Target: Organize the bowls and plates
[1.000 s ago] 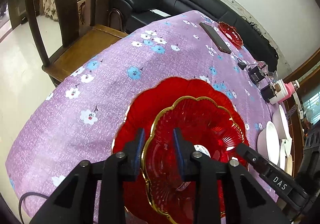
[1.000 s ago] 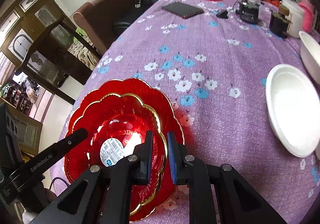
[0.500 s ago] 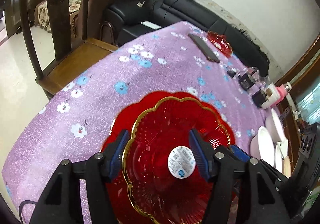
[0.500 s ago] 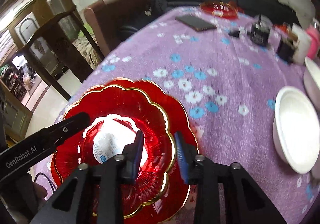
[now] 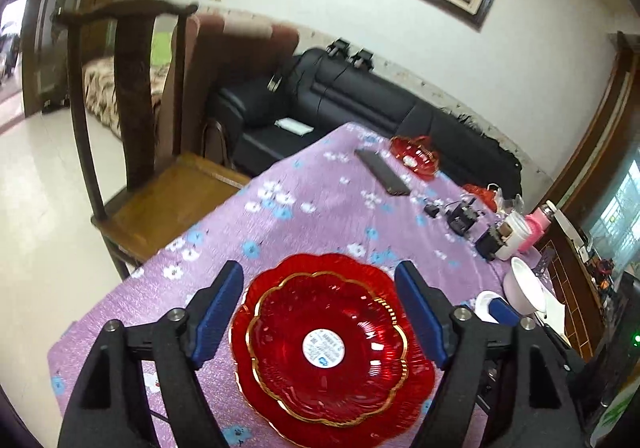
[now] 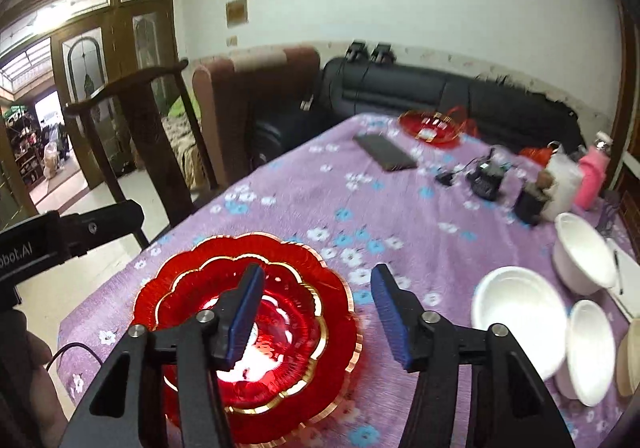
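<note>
A small red gold-rimmed plate (image 5: 324,344) lies nested in a larger red scalloped plate (image 5: 360,268) on the purple flowered tablecloth (image 5: 320,208). My left gripper (image 5: 320,312) hangs above them, jaws opening, nothing between the pads. In the right wrist view the same small red plate (image 6: 280,288) and the larger red plate (image 6: 332,288) sit low left. My right gripper (image 6: 316,312) is raised over their right rim, jaws opening and empty. Several white bowls (image 6: 516,308) stand at the right. Another red plate (image 6: 430,126) rests at the far end.
A dark phone (image 6: 384,152), small black gadgets (image 6: 486,176), a white cup (image 5: 516,228) and a pink bottle (image 6: 592,176) stand along the far right of the table. A wooden chair (image 5: 132,128) stands at the table's left edge, a black sofa (image 5: 340,100) behind.
Both grippers let go of the small red plate's rim, opened wide and rose, tilting up so the room shows. The small plate now rests in the larger one.
</note>
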The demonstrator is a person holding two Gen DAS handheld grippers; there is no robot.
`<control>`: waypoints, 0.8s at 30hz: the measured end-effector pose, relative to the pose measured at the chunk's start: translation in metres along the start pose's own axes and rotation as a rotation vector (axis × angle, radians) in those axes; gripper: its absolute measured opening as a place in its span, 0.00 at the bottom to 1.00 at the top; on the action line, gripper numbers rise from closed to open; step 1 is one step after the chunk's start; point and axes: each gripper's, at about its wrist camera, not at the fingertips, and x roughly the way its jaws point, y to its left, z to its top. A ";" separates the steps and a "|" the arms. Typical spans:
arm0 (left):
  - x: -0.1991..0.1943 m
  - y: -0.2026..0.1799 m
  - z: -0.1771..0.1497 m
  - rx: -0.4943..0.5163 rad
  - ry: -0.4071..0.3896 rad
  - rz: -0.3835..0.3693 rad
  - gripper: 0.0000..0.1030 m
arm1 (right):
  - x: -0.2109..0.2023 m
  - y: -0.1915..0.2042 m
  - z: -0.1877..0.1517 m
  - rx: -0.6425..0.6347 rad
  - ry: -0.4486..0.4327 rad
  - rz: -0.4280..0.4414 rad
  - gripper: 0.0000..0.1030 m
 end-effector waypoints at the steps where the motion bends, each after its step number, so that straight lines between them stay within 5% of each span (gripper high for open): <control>1: -0.006 -0.007 -0.001 0.023 -0.018 0.005 0.77 | -0.009 -0.006 -0.001 0.006 -0.018 -0.008 0.62; 6: -0.026 -0.040 -0.006 0.123 -0.076 0.013 0.85 | -0.053 -0.036 -0.012 0.047 -0.105 -0.074 0.74; 11: -0.040 -0.065 -0.015 0.178 -0.087 -0.039 0.92 | -0.106 -0.096 -0.037 0.136 -0.151 -0.181 0.76; 20: -0.026 -0.113 -0.039 0.265 -0.019 -0.127 0.94 | -0.189 -0.246 -0.126 0.533 -0.104 -0.417 0.79; 24: -0.012 -0.136 -0.050 0.303 0.019 -0.142 0.94 | -0.208 -0.278 -0.158 0.639 -0.081 -0.474 0.79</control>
